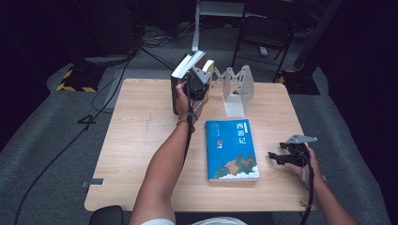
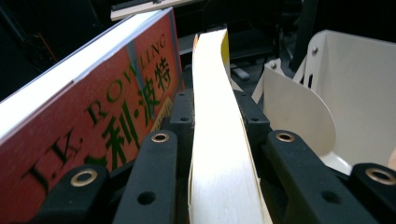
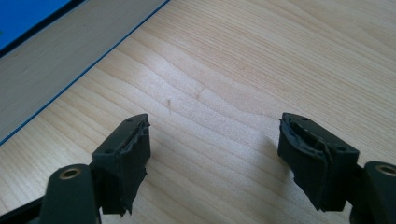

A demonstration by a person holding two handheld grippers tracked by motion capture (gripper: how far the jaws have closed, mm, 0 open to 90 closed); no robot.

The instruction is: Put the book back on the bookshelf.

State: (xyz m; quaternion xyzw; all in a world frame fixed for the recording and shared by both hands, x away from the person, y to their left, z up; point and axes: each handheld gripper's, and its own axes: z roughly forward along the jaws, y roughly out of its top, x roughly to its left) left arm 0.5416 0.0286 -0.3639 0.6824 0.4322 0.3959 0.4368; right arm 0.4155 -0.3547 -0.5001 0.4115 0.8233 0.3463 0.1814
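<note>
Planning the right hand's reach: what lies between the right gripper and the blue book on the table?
Nothing: between the right gripper and the blue book the high view shows bare table; the right gripper view agrees.

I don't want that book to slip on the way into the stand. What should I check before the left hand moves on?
1. Left gripper shut on the thin book: ok, jaws on both faces.
2. Grip depth: ok, pages run well past the jaws.
3. Red book stable: cannot tell, it leans beside the thin one.
4. Bookstand slot free: ok.
5. Right gripper out of the way: ok, open over the table by the blue book.
</note>
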